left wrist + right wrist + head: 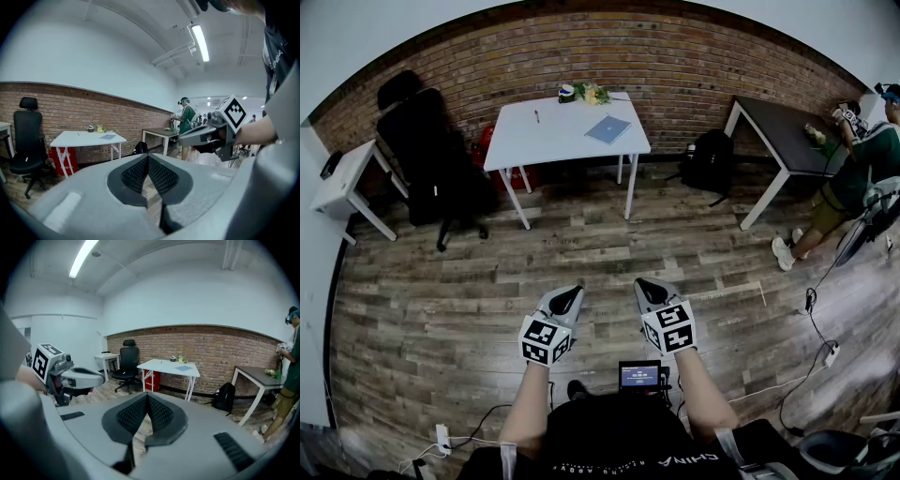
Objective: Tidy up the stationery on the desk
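A white desk (pixel 562 141) stands far ahead against the brick wall. On it lie a blue notebook (pixel 608 128), a thin pen (pixel 537 116) and a small cluster of items (pixel 581 93) at the back edge. My left gripper (pixel 569 298) and right gripper (pixel 651 289) are held side by side over the wooden floor, well short of the desk. Both are shut with nothing between the pads. The left gripper view shows its tips (pixel 147 157) closed, with the desk (pixel 86 137) beyond. The right gripper view shows its tips (pixel 147 397) closed too, and the desk (pixel 168 366) in the distance.
A black office chair (pixel 427 155) stands left of the desk, with a red object (pixel 485 141) under it. A black backpack (pixel 711 161) sits against the wall. At the right, a person (pixel 853 178) stands by a dark table (pixel 787 131). Cables (pixel 811 319) cross the floor.
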`<state>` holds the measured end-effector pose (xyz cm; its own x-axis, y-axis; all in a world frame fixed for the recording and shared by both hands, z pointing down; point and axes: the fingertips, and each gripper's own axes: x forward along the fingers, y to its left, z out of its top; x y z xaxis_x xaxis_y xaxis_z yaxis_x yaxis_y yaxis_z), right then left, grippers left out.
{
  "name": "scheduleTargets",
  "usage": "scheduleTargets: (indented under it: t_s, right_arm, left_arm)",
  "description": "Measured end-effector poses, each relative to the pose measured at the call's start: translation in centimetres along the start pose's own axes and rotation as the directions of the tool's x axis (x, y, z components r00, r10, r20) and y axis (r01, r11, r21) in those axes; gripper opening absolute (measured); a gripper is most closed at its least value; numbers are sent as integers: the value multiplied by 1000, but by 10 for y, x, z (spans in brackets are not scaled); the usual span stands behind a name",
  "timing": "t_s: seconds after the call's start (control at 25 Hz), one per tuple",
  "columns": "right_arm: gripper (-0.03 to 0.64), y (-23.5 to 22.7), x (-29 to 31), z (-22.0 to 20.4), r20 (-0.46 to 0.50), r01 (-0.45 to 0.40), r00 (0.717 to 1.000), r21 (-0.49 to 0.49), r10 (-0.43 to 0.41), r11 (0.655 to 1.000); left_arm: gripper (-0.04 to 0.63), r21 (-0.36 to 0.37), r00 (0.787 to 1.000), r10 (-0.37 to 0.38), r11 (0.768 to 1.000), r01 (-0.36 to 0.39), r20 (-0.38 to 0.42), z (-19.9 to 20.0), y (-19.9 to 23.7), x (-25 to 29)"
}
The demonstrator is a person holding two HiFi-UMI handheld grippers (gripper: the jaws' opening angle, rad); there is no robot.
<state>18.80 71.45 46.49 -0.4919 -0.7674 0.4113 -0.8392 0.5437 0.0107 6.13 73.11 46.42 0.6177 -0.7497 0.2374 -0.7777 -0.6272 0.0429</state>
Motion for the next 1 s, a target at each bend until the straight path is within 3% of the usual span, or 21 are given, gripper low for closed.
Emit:
scheduleTargets:
  t_s: [1.0]
  right_arm:
    - [9, -10, 5, -7, -3, -51, 999, 13, 51, 999]
  left_arm:
    - [9, -15, 1000, 0, 1000, 0, -21, -5, -4, 17]
